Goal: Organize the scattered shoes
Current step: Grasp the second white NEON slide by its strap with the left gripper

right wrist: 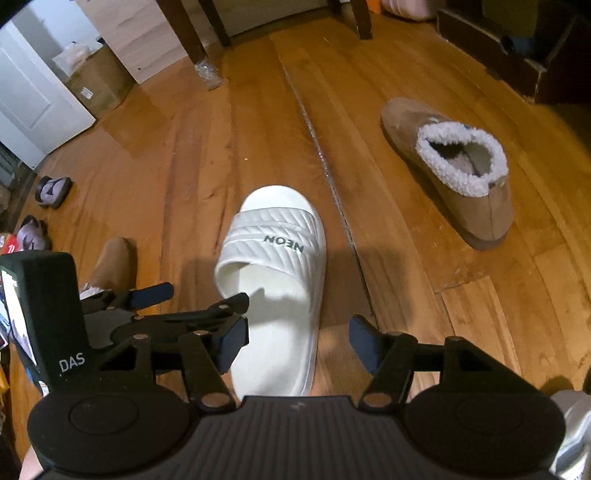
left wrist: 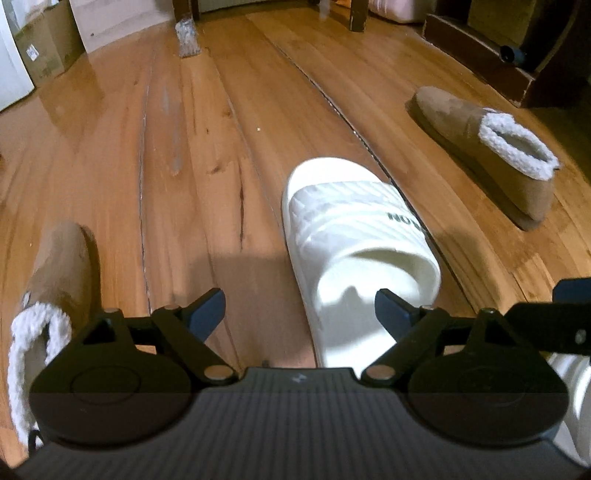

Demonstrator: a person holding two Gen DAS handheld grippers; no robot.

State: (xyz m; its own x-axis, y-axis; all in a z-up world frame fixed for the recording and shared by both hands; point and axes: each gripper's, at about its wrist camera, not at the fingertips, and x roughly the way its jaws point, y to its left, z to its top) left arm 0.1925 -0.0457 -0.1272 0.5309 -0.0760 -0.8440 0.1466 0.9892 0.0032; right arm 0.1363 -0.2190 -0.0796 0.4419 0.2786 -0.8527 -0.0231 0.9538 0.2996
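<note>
Closest in, both grippers are tilted down at the wooden plank floor (left wrist: pixel 177 155). The left gripper (left wrist: pixel 300 314) has its dark blue fingers spread wide with nothing between them except bare floor and the edge of the white ridged rubber slide sandal (left wrist: pixel 351 236); the right-side finger sits over the sandal's heel area, but nothing's pinched. The right gripper (right wrist: pixel 297 341) is also apart, less wide, and the white sandal's heel end lies right between its fingers, though I can't see the pads actually pressing on it. In the right wrist view the left gripper pokes in from the left, just beside the sandal. Off to the left edge there's a tan suede slipper with fluffy white lining (left wrist: pixel 48 295), close by. Its twin, the second tan fleece-lined slipper (right wrist: pixel 458 170), lies further out to the right, well apart from the sandal. Way back: a cardboard box (right wrist: pixel 98 83), dark wooden furniture legs (right wrist: pixel 184 33) and a white door (right wrist: pixel 33 96).
</note>
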